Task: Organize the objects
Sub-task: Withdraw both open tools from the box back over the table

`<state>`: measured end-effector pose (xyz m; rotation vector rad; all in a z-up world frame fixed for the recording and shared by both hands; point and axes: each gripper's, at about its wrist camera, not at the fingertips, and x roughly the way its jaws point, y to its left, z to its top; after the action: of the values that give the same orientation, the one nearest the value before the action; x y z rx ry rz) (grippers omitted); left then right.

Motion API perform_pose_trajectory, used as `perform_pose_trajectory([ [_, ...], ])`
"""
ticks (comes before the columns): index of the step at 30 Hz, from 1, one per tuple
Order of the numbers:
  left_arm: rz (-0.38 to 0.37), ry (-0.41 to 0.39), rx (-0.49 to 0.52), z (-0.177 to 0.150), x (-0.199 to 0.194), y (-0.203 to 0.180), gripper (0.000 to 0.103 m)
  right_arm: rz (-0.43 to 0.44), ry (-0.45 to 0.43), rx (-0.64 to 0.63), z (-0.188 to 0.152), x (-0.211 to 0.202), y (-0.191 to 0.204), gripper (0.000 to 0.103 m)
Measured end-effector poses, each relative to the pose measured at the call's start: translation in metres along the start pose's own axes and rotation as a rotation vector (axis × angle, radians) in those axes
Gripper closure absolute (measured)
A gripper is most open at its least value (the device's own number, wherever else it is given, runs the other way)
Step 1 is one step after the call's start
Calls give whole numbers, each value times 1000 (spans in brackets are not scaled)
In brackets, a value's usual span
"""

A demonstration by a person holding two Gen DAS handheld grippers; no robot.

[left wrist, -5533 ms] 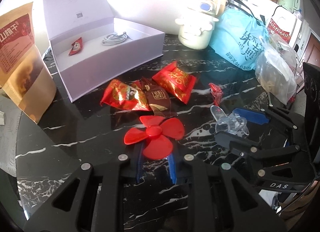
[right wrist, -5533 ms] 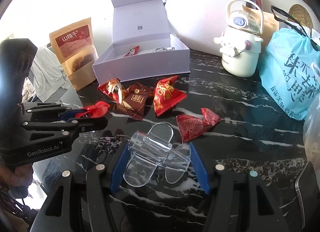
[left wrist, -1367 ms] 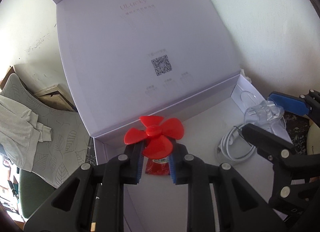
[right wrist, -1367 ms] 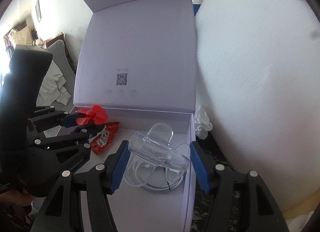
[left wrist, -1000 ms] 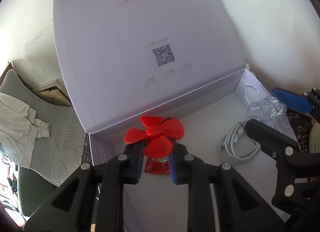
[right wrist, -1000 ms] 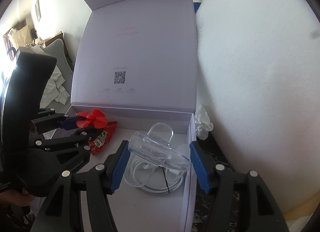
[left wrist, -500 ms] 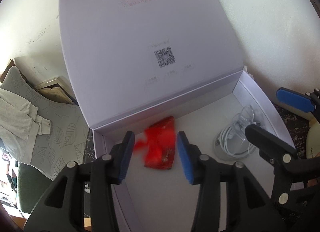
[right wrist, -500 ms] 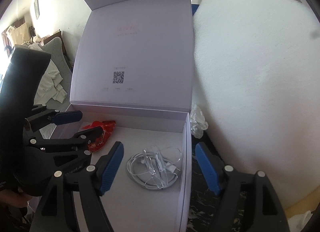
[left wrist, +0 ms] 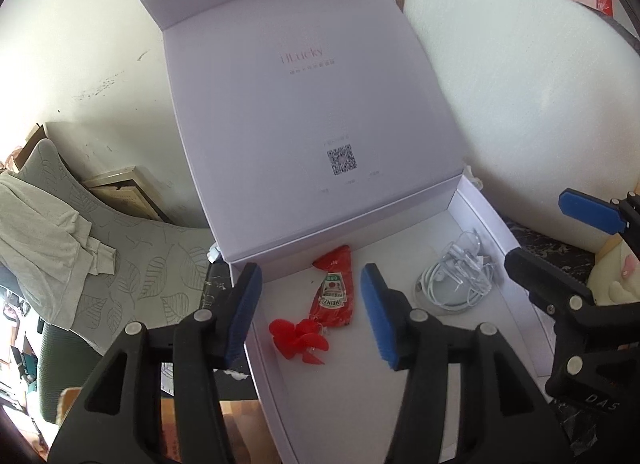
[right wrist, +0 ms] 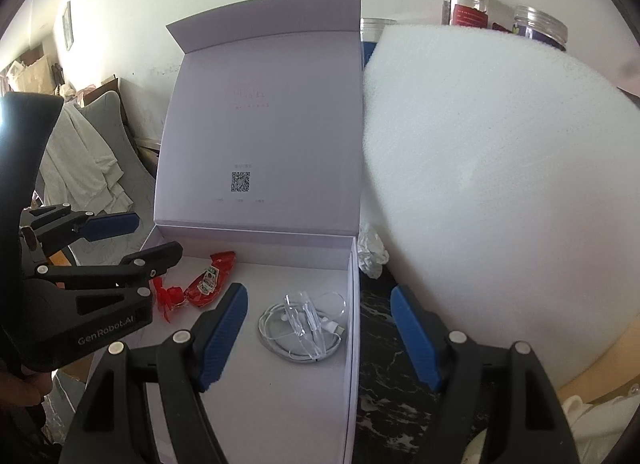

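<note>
An open white gift box (left wrist: 492, 220) (right wrist: 352, 304) stands with its lid upright. On its floor lie a red fan propeller (left wrist: 298, 340) (right wrist: 168, 298), a red ketchup sachet (left wrist: 334, 292) (right wrist: 212, 276), and a clear plastic propeller (left wrist: 466, 258) (right wrist: 306, 316) resting on a coiled white cable (left wrist: 448, 288) (right wrist: 280, 334). My left gripper (left wrist: 312, 310) (right wrist: 148, 236) hangs open above the red propeller with nothing between its fingers. My right gripper (right wrist: 320, 332) (left wrist: 560, 232) hangs open over the clear propeller and holds nothing.
A large white foam sheet (right wrist: 500, 184) leans right of the box, with jars (right wrist: 466, 0) behind it. A crumpled tissue (right wrist: 372, 252) lies beside the box on the black marble table (right wrist: 384, 364). A grey chair with a cloth (left wrist: 60, 224) stands left.
Both grippers have opened and drawn back from the box. The red propeller dropped beside the sachet and the clear propeller dropped onto the cable.
</note>
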<state>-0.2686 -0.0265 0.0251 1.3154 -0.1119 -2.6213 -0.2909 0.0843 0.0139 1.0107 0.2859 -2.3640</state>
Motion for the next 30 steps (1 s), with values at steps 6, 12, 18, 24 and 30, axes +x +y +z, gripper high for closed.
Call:
perform_pose_trajectory([
  [6,-3,-21,-4,-1,-17,15,51,-17,-13,-5,2,-25,-5,28],
  [12,-9,-43,-7,-7,-34,20,51,-42,-26,-20,1,-49,0,28],
  [18,-30,-72,-8,-15,-61,20,50,-59,-46,-10,-5,-78,6,28],
  [24,-40,-93,-14,-26,-84,20,46,-82,-57,2,-14,-105,11,28],
  [30,-41,-115,-7,-37,-103,19,41,-104,-76,12,-27,-131,18,28],
])
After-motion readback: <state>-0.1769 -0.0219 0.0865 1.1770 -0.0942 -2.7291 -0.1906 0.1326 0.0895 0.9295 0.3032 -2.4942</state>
